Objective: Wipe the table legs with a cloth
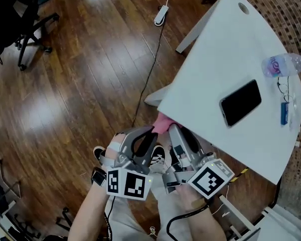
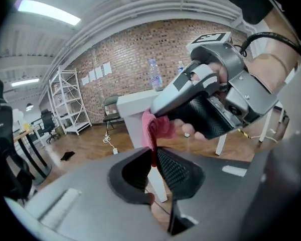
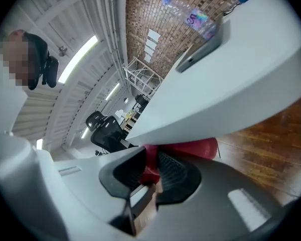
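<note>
A pink-red cloth [image 1: 163, 123] is bunched just under the near corner of the white table [image 1: 215, 59], beside a white table leg [image 1: 153, 98]. My left gripper [image 1: 149, 135] and right gripper [image 1: 176, 134] sit side by side below that corner, both on the cloth. In the left gripper view the cloth [image 2: 158, 127] hangs down into the left gripper [image 2: 153, 158], pinched thin between its pads, with the table leg [image 2: 133, 122] behind. In the right gripper view the right gripper [image 3: 151, 165] is shut on a fold of the cloth [image 3: 190, 148] under the tabletop [image 3: 231, 79].
On the table lie a black phone [image 1: 240, 103], a water bottle [image 1: 283, 64] and a small blue item [image 1: 284, 113]. A power strip [image 1: 161, 15] with its cable lies on the wood floor. An office chair [image 1: 20, 24] stands far left. A person's shoes show below the grippers.
</note>
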